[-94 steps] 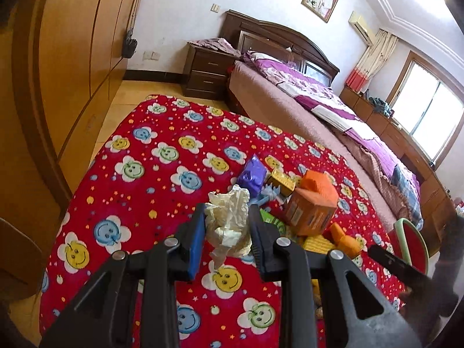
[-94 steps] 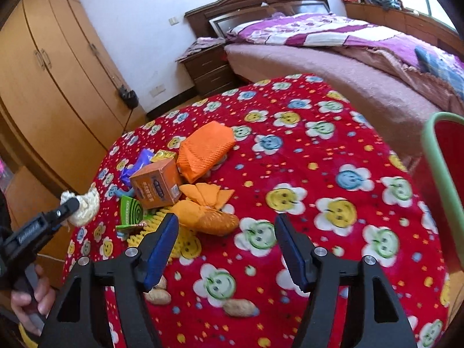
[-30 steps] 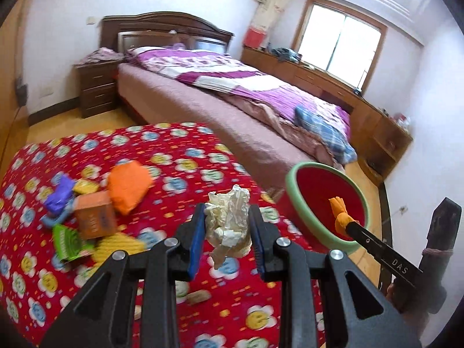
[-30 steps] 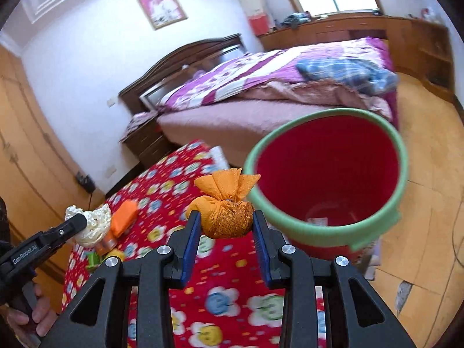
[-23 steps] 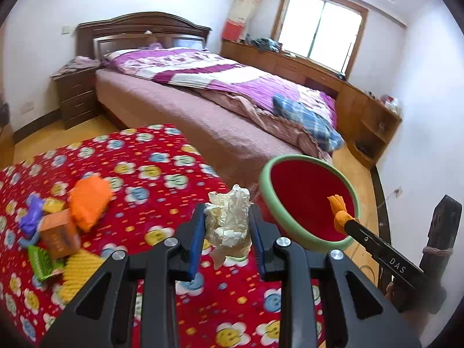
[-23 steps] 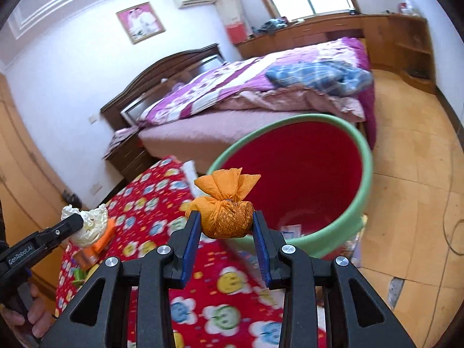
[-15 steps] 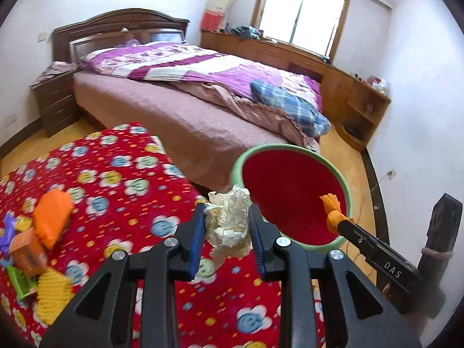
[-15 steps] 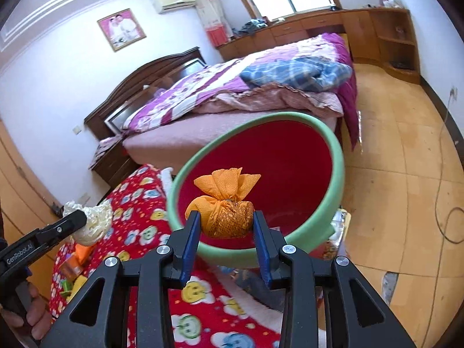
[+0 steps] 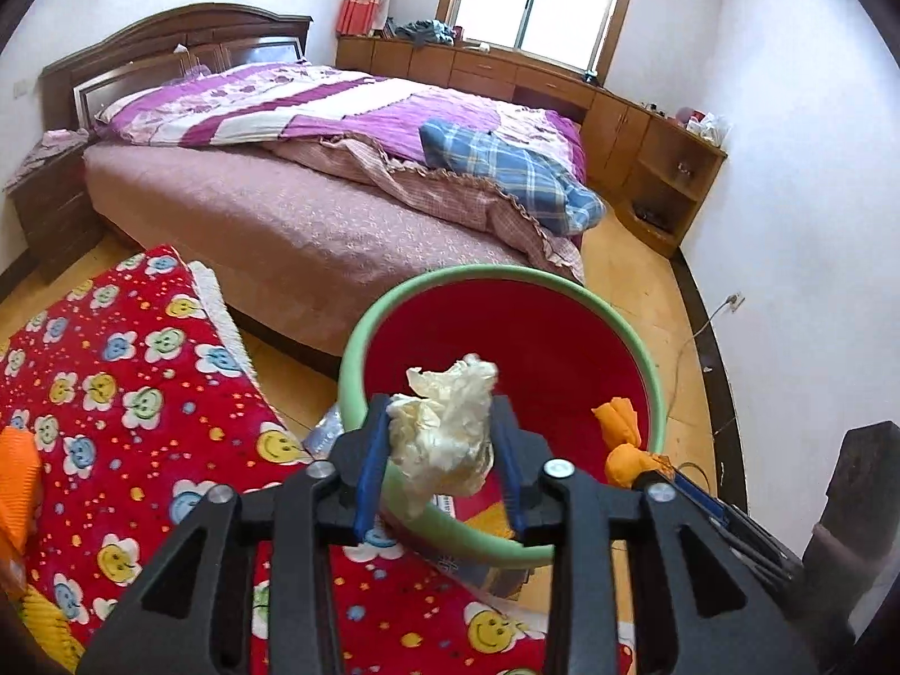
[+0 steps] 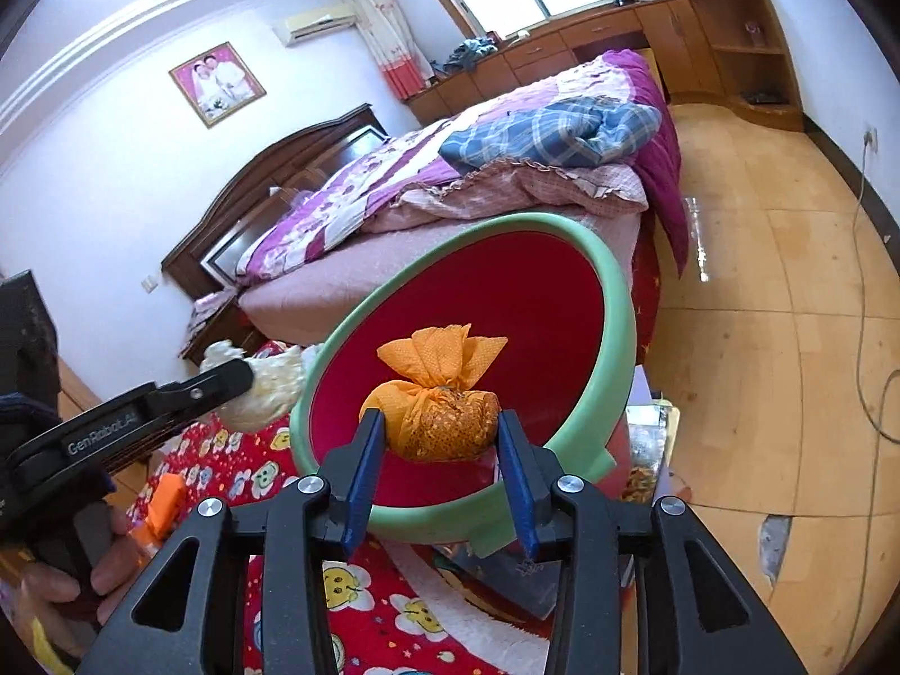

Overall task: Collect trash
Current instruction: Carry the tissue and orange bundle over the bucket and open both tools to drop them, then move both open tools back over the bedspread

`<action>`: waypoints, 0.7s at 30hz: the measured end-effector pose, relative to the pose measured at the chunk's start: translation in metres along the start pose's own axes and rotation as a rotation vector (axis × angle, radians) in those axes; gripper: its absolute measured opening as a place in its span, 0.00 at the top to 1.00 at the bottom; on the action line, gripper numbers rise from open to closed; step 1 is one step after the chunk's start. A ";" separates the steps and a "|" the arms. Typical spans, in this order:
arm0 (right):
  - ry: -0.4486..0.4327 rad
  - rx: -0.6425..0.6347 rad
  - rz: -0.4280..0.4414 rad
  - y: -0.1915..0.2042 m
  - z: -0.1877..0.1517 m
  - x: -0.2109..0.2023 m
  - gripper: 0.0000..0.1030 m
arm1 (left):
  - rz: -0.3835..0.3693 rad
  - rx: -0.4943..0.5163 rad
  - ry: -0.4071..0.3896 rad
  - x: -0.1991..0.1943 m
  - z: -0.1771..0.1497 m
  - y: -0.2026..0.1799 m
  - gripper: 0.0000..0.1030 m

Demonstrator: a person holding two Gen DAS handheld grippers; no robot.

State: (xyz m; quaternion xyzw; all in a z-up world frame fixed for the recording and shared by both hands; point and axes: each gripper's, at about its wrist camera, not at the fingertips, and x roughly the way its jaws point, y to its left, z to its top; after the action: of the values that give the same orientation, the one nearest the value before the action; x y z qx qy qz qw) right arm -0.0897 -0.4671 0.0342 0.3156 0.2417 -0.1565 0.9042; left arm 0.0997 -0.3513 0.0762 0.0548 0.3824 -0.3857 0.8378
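My left gripper (image 9: 441, 439) is shut on a crumpled cream tissue wad (image 9: 444, 430), held over the near rim of the red bin with a green rim (image 9: 635, 337). My right gripper (image 10: 441, 433) is shut on a tied orange bag (image 10: 439, 399), held in front of the bin's opening (image 10: 613, 281). The orange bag also shows in the left wrist view (image 9: 621, 439) at the bin's right rim. The tissue wad also shows in the right wrist view (image 10: 264, 388) just left of the bin's rim.
The red smiley-flower tablecloth (image 9: 112, 394) lies below and left, with an orange item (image 9: 17, 484) at its left edge. A bed (image 9: 315, 157) stands behind the bin. Wooden floor (image 10: 759, 337) lies to the right. Packaging lies under the bin (image 10: 647, 450).
Both grippers have swung from the table to the bin, each still holding its item. The bin is now much closer and directly ahead of both.
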 end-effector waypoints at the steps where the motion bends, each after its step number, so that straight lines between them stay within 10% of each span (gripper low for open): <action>1: -0.004 -0.003 0.003 0.000 0.000 0.000 0.58 | 0.006 0.003 0.003 0.002 -0.001 -0.002 0.60; 21: -0.017 -0.003 0.040 0.014 -0.004 -0.004 0.40 | 0.106 -0.111 0.036 -0.032 -0.035 0.031 0.54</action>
State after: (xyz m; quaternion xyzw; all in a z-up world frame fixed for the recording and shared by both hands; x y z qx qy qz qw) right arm -0.0881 -0.4537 0.0402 0.3176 0.2278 -0.1409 0.9096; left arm 0.0866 -0.2969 0.0671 0.0355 0.4147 -0.3178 0.8519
